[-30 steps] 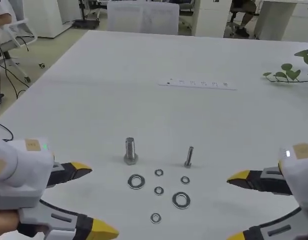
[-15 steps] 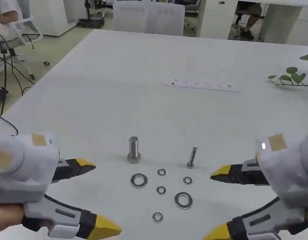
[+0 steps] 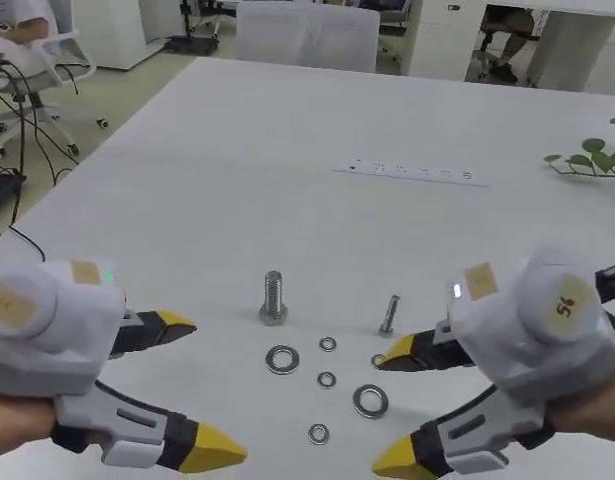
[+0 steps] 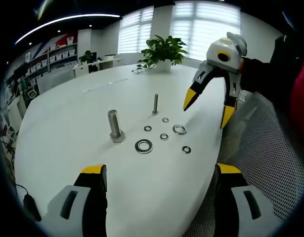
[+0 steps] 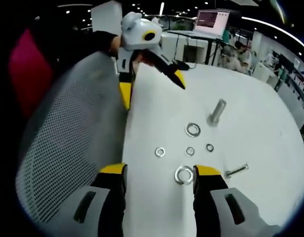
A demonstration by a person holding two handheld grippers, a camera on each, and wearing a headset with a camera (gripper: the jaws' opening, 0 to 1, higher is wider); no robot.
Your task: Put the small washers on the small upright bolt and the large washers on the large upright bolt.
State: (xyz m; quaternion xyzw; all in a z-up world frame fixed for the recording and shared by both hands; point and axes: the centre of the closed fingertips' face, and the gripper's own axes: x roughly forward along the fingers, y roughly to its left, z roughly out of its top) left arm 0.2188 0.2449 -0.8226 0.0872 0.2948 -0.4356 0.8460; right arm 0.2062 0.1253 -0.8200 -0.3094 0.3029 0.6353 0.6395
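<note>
WASHER SORTING BEGINS: A person's right gripper [image 3: 387, 410] hangs low over a white table [image 3: 287, 180]. Its jaws are spread wide and hold nothing, and a large washer [image 3: 370, 400] lies flat at their mouth. The left gripper [image 3: 207, 390] hovers off to the side, likewise released and empty. The large bolt [image 3: 273, 298] and small bolt [image 3: 389, 315] stand upright at the far side of the cluster, both apparently bare. A second large washer [image 3: 282, 358] rests near the large bolt, with small washers [image 3: 326, 380] lying between. Picking up the near washer looks to be the step in hand. Doing it well likely means dropping the tips to the tabletop, straddling the rim squarely and closing gently so the ring does not skid. The upper jaw should also keep clear of the small bolt just beside it.
</note>
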